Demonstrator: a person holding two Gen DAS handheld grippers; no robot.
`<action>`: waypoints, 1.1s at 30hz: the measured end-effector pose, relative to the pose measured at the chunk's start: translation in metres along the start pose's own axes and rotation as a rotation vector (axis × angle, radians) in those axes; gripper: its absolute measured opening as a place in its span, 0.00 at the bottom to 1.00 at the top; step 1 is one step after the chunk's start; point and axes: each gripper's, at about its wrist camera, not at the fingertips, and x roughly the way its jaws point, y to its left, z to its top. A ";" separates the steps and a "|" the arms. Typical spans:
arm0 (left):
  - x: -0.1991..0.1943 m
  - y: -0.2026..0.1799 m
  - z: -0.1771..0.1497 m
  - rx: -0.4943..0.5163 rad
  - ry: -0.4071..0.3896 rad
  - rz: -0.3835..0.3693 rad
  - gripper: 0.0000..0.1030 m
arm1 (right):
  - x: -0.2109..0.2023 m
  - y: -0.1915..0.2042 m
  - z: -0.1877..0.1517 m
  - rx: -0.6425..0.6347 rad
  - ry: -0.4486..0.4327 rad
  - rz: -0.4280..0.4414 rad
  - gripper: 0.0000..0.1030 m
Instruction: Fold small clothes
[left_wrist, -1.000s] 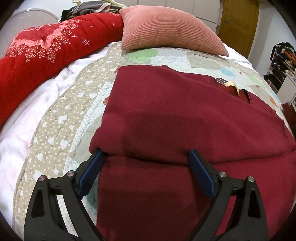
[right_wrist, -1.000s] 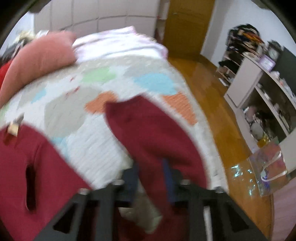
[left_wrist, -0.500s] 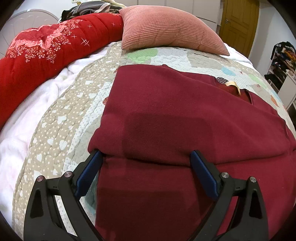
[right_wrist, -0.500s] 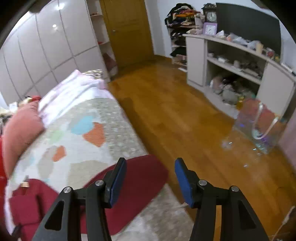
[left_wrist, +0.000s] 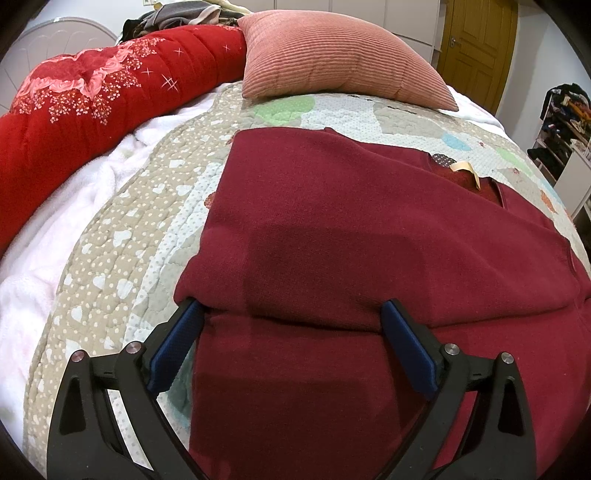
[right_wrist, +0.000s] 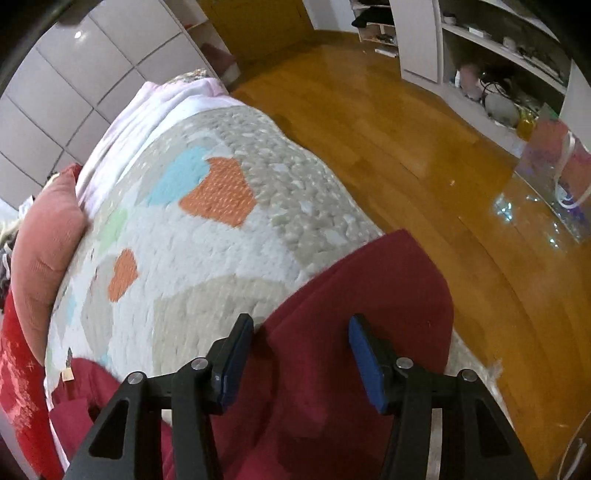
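A dark red sweater (left_wrist: 351, 236) lies on the quilted bed (left_wrist: 122, 236), one part folded over the part below, with a tan neck label (left_wrist: 466, 168) at the far right. My left gripper (left_wrist: 291, 317) is open, its blue pads at the folded edge, the left one tucked under it. My right gripper (right_wrist: 301, 341) is open above the sweater's sleeve (right_wrist: 369, 291), which lies at the bed's edge by the floor. The sweater's body shows at the lower left of the right wrist view (right_wrist: 85, 398).
A pink ribbed pillow (left_wrist: 332, 59) and a red flowered blanket (left_wrist: 85, 99) lie at the head of the bed. Beside the bed are wooden floor (right_wrist: 388, 110), white shelves (right_wrist: 491, 55) and a shiny gift bag (right_wrist: 554, 173).
My right gripper let go of the sleeve, opened, swung out over the floor, then came back over the sleeve. My left gripper stays open and has edged slightly back from the fold.
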 end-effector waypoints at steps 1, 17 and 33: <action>0.000 0.000 0.000 -0.001 0.000 -0.001 0.95 | -0.001 -0.001 0.000 -0.017 -0.004 0.001 0.35; -0.043 0.039 0.015 -0.118 -0.070 -0.075 0.95 | -0.148 0.130 -0.047 -0.443 -0.247 0.413 0.10; -0.058 0.079 0.022 -0.188 -0.087 -0.095 0.95 | -0.070 0.257 -0.176 -0.840 -0.060 0.418 0.46</action>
